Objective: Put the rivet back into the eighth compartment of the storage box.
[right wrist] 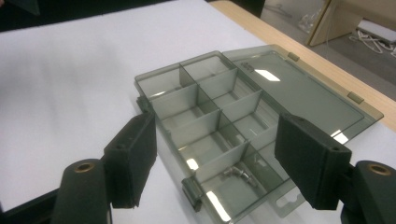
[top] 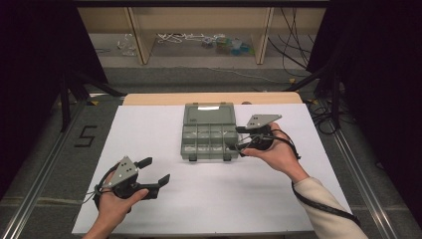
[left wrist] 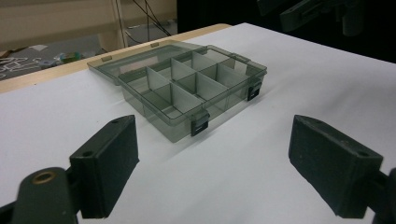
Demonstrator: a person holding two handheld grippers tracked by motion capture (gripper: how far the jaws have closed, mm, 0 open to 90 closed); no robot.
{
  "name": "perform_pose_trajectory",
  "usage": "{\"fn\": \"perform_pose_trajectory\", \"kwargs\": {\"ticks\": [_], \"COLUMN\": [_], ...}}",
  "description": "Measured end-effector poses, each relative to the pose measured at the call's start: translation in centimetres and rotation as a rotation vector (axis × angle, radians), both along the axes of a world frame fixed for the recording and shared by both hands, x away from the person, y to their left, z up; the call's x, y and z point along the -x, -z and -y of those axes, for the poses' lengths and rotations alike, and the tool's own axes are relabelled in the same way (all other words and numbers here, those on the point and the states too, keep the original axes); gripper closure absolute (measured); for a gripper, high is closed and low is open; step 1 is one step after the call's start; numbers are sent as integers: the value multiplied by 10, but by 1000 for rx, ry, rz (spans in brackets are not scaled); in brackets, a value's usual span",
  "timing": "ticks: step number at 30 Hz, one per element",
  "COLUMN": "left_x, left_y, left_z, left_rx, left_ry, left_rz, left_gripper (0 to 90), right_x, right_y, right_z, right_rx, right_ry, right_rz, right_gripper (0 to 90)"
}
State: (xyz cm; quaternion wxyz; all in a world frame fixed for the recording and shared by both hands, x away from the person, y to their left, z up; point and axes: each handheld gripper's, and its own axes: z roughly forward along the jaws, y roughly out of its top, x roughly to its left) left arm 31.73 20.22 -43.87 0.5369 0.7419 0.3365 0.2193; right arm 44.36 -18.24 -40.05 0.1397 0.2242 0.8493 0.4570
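a smoky translucent plastic organizer box [top: 209, 139] lies mid-table on the white sheet [top: 149, 129], lid flat open, thin dividers forming compartments; small metal screws [right wrist: 237, 173] rest in one corner cell. the right gripper [top: 245, 138] hovers above it, jaws apart; the left gripper [top: 155, 172], matte black, gapes too.

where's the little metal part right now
The small metal part lies in the compartment box, in the near corner compartment below the right gripper in its view, beside a front latch.

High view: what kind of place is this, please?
Probably a lab set up for recording: a white-covered table between black curtains, loose cables on the floor, and a number 5 taped beside a floor rail.
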Motion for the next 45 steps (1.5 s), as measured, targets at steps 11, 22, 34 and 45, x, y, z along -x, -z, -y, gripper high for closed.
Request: {"fn": "perform_pose_trajectory", "kwargs": {"ticks": [11, 22, 34, 45], "left_x": [0, 0, 0, -1], "left_y": [0, 0, -1, 0], "left_z": [0, 0, -1, 0], "left_rx": [0, 1, -5, 17], "left_ry": [-3, -6, -5, -1], "left_rz": [1, 0, 7, 5], "left_gripper": [154, 154, 154, 154], "right_x": [34, 64, 82, 89], "right_y": [3, 10, 16, 21], "right_z": [36, 58, 65, 71], "right_rx": [-125, -195, -213, -237], "right_ry": [21, 39, 54, 57], "right_rz": [5, 34, 43, 35], "right_gripper": [306, 305, 309, 302]}}
